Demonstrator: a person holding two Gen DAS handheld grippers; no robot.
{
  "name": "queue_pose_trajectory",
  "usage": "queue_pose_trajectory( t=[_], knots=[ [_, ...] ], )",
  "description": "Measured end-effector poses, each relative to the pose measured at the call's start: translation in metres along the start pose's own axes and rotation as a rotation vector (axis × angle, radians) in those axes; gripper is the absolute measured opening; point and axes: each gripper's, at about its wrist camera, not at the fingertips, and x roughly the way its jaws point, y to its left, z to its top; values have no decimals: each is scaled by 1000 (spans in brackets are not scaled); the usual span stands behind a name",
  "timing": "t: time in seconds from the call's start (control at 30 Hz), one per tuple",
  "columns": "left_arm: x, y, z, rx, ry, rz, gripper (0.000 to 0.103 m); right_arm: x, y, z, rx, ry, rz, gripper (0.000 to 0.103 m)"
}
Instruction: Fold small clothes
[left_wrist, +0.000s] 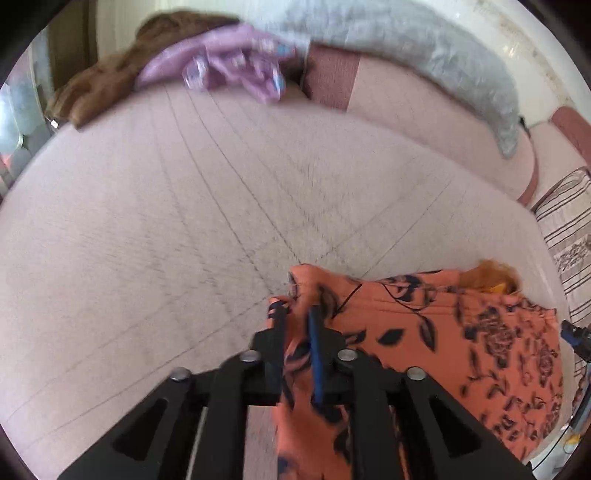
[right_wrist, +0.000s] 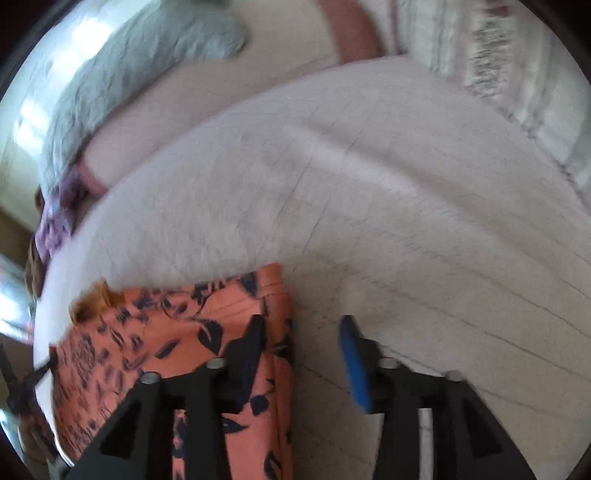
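An orange garment with a dark floral print (left_wrist: 443, 332) lies at the near edge of a pale pink quilted cushion (left_wrist: 184, 221). My left gripper (left_wrist: 297, 314) is shut on the garment's left corner, with cloth bunched between its fingers. In the right wrist view the same garment (right_wrist: 166, 332) lies at lower left. My right gripper (right_wrist: 306, 325) is open, its left finger over the garment's right edge and its blue-padded right finger (right_wrist: 354, 362) over bare cushion. An orange fuzzy item (left_wrist: 487, 275) peeks out from behind the garment.
A purple garment (left_wrist: 229, 70) and a brown one (left_wrist: 103, 74) lie at the cushion's far left. A grey fleece (left_wrist: 424, 48) drapes over the sofa back (left_wrist: 391, 96). A striped patterned cloth (left_wrist: 565, 240) lies at the right.
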Motion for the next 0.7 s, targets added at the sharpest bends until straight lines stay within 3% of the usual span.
queue_pose_trajectory(
  t=[0.07, 0.1, 0.13, 0.23, 0.33, 0.43, 0.47, 0.5, 0.53, 0.57, 0.6, 0.7],
  knots=[
    [-35, -1, -13, 12, -68, -22, 57, -33, 3, -5, 4, -72, 42, 55],
    [-51, -2, -23, 16, -104, -30, 62, -55, 7, -14, 8, -113, 99, 67],
    [-66, -3, -37, 25, -130, -38, 68, -71, 11, -24, 9, -129, 154, 72],
    [-73, -4, -77, 41, -85, -75, 68, -96, 25, -59, -31, -110, 267, 76],
    [-57, 1, -105, 15, -4, -69, 68, -94, 23, -99, -38, -84, 208, 76],
    [-46, 11, -122, -52, 45, -89, 63, -76, 5, -124, 27, -33, 131, 76],
    [-46, 13, -125, -51, 40, -94, 33, -73, -1, -131, 53, -16, 136, 76],
    [-38, 13, -128, -42, 83, -110, 19, -70, -6, -138, 58, -8, 138, 73],
    [-38, 14, -132, -70, 92, -114, 18, -69, -6, -142, 42, 0, 141, 65],
    [-41, 15, -130, -88, 88, -113, 15, -67, -6, -143, 12, 16, 140, 32],
    [-51, 10, -129, -84, 64, -95, 15, -65, -8, -143, 14, 42, 138, 28],
    [-60, -4, -133, -15, 33, -32, 15, -86, -11, -141, 36, -7, 109, 20]
  ],
)
